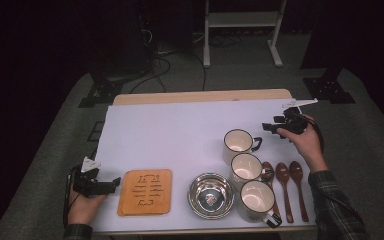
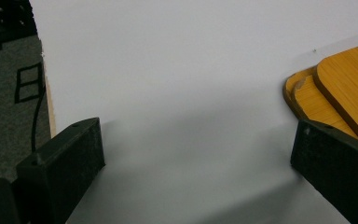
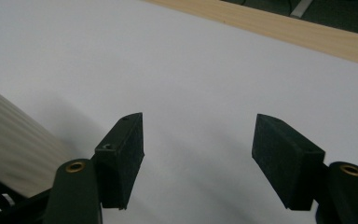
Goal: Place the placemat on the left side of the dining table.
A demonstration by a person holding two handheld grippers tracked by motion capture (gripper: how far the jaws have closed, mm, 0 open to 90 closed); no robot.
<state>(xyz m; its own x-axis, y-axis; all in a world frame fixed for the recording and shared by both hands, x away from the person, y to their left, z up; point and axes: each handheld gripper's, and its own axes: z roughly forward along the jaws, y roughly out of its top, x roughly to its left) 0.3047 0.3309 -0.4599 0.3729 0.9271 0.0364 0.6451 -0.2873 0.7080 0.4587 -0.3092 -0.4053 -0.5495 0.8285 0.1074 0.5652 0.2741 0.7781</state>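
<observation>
Wooden boards (image 1: 145, 192) near left hand-held gripper (image 1: 114, 184) bear unreadable dark markings.

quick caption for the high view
Right gripper open beside the far mug; left gripper open by the wooden boards.

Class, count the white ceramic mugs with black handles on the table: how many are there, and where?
3: far mug beside the right gripper, middle mug, near mug beside the steel bowl.
</observation>
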